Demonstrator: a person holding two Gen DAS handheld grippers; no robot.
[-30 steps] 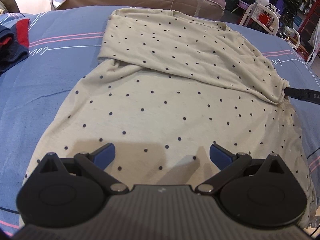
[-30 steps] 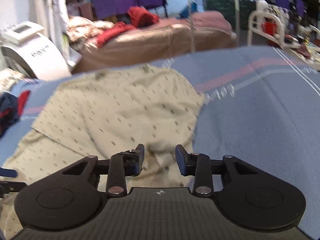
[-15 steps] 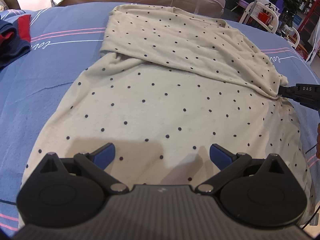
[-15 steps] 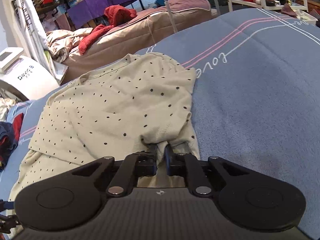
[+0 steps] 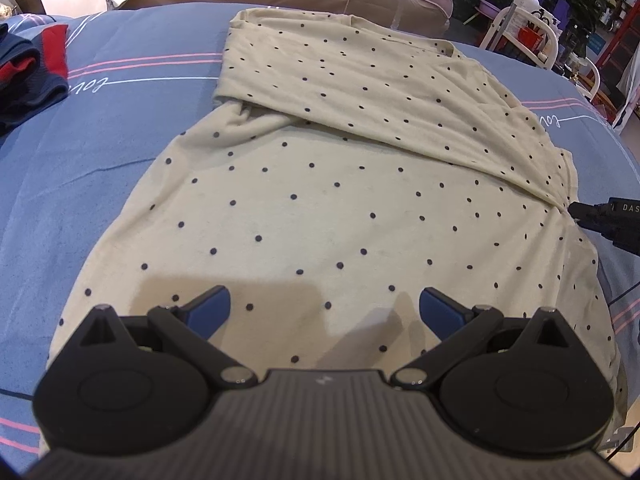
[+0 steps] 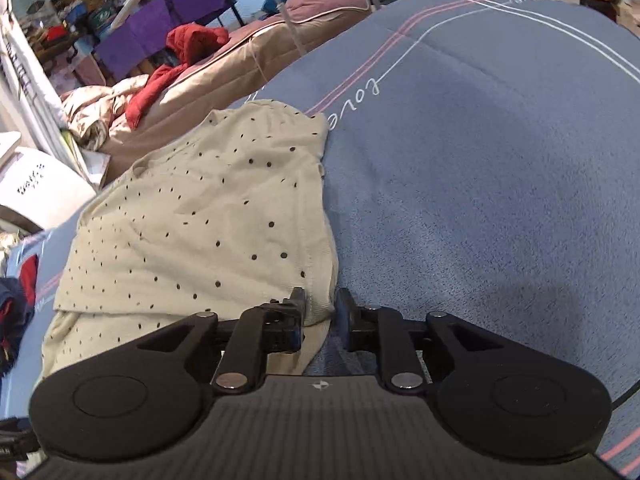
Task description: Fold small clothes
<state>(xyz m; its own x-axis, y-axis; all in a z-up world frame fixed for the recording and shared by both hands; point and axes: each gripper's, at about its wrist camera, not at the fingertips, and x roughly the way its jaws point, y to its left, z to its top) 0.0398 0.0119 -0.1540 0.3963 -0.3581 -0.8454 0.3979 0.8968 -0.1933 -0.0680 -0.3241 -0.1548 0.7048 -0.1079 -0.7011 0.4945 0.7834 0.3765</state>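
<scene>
Lying across the blue bedspread (image 5: 120,184), the dotted cream T-shirt (image 5: 320,216) looks light and limp; take hems or corners. Left claw (image 5: 325,307) hovers wide; right claw (image 6: 320,312), narrowly parted, straddles its folded edge.

shirt (image 5: 328,208) soft matt knit cloth; blanket (image 6: 480,184) fuzzy napped fabric; left claw (image 5: 325,308) matt black plastic.

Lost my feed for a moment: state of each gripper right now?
Left gripper: open, holding nothing, above the dotted shirt.
Right gripper: slightly open, shirt edge between its jaws; a grip cannot be told.
</scene>
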